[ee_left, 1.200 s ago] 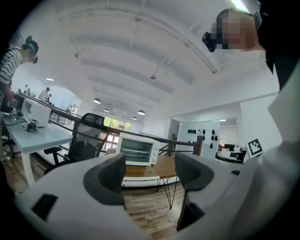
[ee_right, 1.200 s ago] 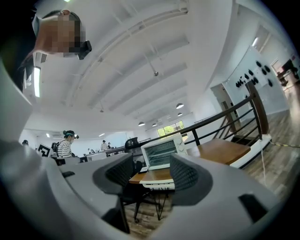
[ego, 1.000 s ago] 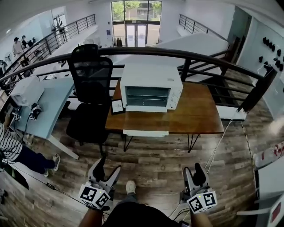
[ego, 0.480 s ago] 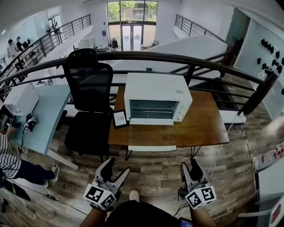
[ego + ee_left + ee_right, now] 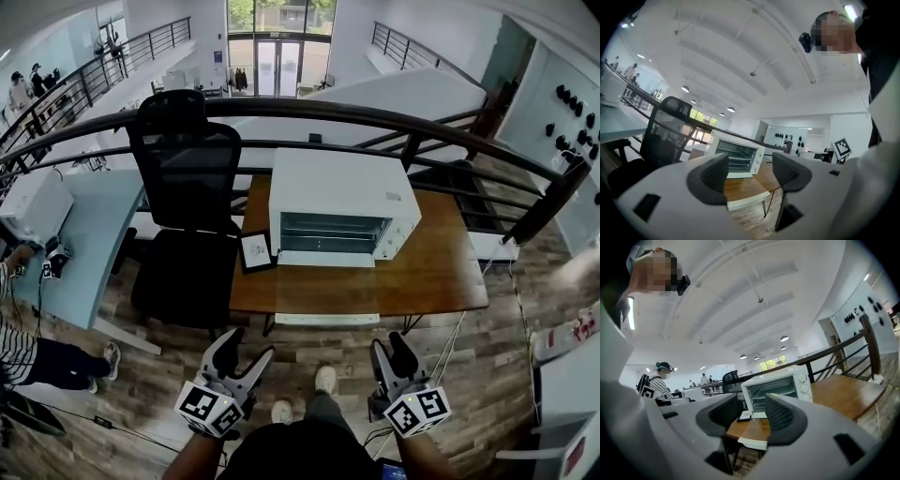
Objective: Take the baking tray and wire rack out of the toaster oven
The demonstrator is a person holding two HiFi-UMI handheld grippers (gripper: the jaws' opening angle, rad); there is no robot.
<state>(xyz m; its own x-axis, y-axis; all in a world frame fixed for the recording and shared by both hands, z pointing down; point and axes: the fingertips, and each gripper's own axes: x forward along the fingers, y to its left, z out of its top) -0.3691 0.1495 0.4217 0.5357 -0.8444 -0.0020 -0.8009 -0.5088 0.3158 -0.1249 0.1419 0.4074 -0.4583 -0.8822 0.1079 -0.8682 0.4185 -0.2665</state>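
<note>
The white toaster oven stands on a wooden table ahead of me, its glass front facing me. Thin rack lines show behind the glass; the tray is not discernible. Both grippers hang low over the wood floor, well short of the table. My left gripper is open and empty, its jaws having just closed a little. My right gripper is open more narrowly, its jaws also just closing on nothing. The left gripper frames the oven between its jaws. So does the right gripper, with the oven beyond it.
A black office chair stands left of the table, with a small framed card by the oven. A dark railing runs behind. A pale blue desk and a seated person are at far left. My shoes show below.
The table and oven have grown larger and nearer in the head view. Both grippers have come forward with me. The right jaws stand narrower than before.
</note>
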